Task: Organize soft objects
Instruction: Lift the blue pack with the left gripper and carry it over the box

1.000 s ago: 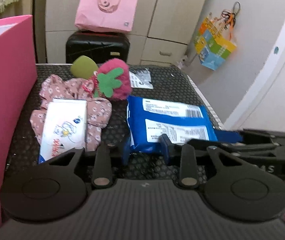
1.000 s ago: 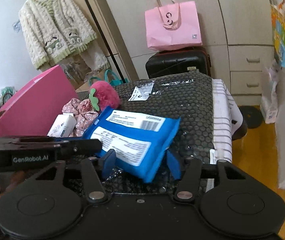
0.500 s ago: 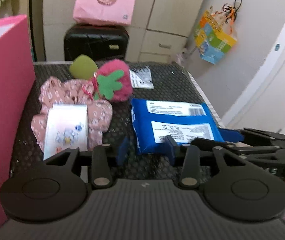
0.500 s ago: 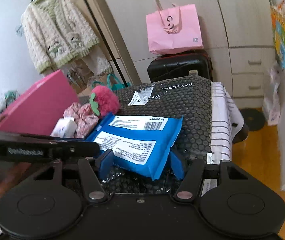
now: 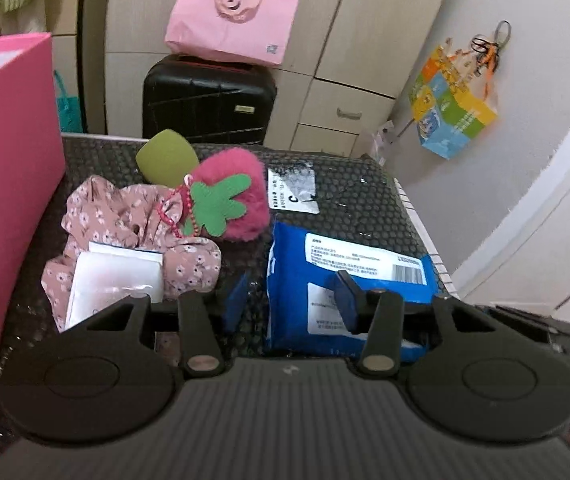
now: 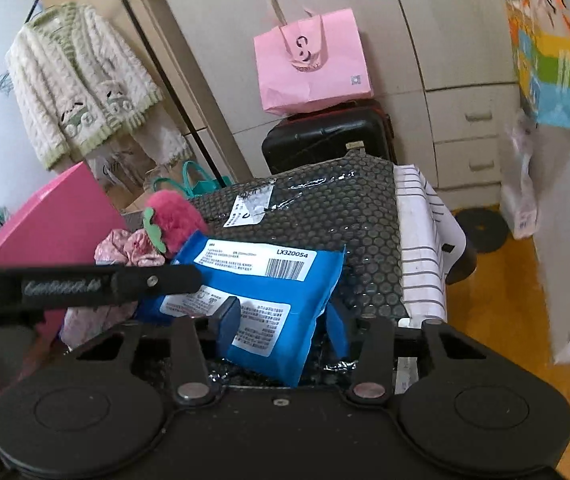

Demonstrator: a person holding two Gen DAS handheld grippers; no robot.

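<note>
On the black bubble mat [image 5: 349, 200], both the left gripper [image 5: 291, 294] and right gripper [image 6: 281, 324] stand open around the blue packet [image 6: 269, 292]

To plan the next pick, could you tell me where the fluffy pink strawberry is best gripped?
Probably across its plump body: the fluffy pink strawberry lies on its side, the fur should compress between fingers. Come from above; the floral cloth crowds its left, and the bead chain looks too thin.

blue pouch [image 6: 269, 300]: glossy plastic | strawberry [image 5: 231, 196]: fluffy plush | table cover [image 5: 365, 208]: shiny bubble wrap
</note>
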